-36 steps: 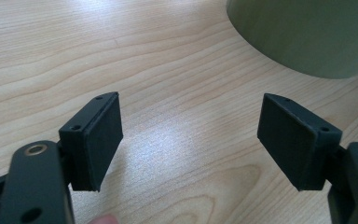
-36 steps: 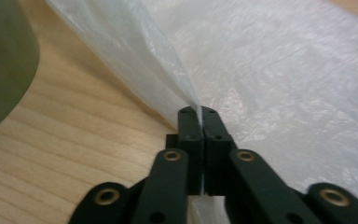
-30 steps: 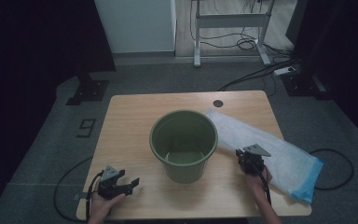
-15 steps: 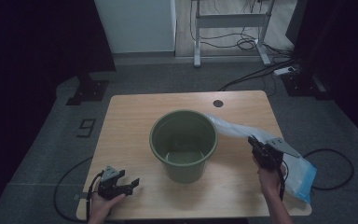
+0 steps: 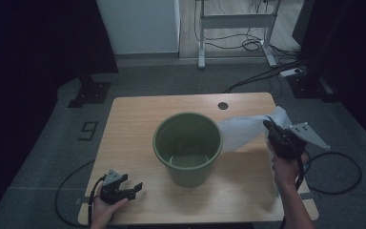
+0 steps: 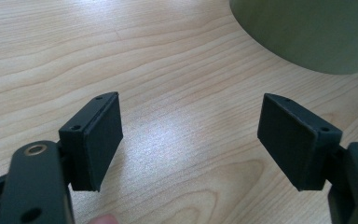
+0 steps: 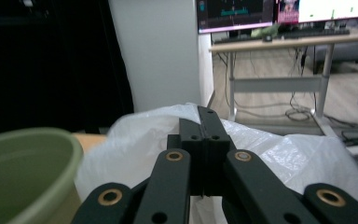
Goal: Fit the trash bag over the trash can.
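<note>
While the right hand-held gripper [image 5: 272, 130] pinches the white bag [image 5: 243, 132] with jaws fully closed, the green bucket [image 5: 188, 148] sits just to its left, nearer than the open, empty left hand-held gripper [image 5: 134, 189].

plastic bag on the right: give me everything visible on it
The plastic bag is thin, white and translucent, crinkled like film. The right gripper is shut on a pinch of it and holds it off the table beside the green bucket, with the film bunched around the black fingers. In the high view one end stretches toward the bucket rim; whether it touches is unclear. The lower part trails down past the person's hand toward the table's right edge, blurred.
</note>
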`<state>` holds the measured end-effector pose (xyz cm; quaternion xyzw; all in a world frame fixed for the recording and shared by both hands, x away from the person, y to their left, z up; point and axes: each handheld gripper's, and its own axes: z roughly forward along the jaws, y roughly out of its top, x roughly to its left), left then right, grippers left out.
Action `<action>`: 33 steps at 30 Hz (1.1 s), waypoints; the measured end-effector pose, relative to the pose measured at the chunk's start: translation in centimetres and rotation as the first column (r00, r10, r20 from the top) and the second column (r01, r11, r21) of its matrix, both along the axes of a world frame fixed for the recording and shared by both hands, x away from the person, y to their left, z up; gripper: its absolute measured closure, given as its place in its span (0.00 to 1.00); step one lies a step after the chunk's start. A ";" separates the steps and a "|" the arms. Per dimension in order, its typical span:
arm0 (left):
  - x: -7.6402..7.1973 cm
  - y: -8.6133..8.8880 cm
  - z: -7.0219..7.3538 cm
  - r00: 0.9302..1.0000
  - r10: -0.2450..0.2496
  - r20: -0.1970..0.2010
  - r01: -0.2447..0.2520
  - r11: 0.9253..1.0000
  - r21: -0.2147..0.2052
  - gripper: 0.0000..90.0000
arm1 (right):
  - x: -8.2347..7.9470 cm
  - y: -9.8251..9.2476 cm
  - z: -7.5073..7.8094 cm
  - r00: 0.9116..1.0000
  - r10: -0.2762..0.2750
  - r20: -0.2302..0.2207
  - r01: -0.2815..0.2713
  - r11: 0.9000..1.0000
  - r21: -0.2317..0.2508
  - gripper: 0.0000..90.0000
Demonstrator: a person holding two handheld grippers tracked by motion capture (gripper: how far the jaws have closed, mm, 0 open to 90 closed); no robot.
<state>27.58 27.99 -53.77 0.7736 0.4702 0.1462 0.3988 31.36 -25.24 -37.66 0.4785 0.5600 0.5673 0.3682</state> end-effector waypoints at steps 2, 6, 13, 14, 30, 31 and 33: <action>0.0 0.1 0.0 1.000 0.001 0.001 -0.001 1.000 -0.002 0.24 | 0.0 0.0 1.2 1.000 -0.004 0.020 0.004 1.000 0.007 0.99; 0.0 0.1 0.0 1.000 0.004 0.002 -0.004 1.000 -0.005 0.24 | -0.3 0.2 3.3 0.998 0.000 0.061 0.000 1.000 0.006 0.99; 0.0 0.1 0.0 1.000 0.002 -0.001 -0.002 1.000 -0.003 0.24 | -1.2 0.7 6.5 0.992 0.020 0.125 -0.019 1.000 -0.008 0.99; 0.0 0.1 0.0 1.000 0.002 -0.001 -0.002 1.000 -0.003 0.24 | -1.3 0.7 6.8 0.991 0.021 0.128 -0.019 1.000 -0.014 0.99; -0.1 0.2 -0.2 1.000 0.005 -0.006 -0.005 1.000 -0.002 0.24 | -1.2 2.3 9.8 0.986 0.038 0.163 -0.033 0.999 -0.035 0.99; -0.1 0.2 -0.2 1.000 0.004 -0.007 -0.004 1.000 -0.003 0.24 | -1.1 2.4 9.8 0.986 0.042 0.161 -0.037 0.999 -0.037 0.99; -0.1 0.2 -0.2 1.000 0.001 -0.007 -0.001 1.000 -0.002 0.24 | -1.0 2.6 10.0 0.986 0.041 0.161 -0.034 0.999 -0.042 0.99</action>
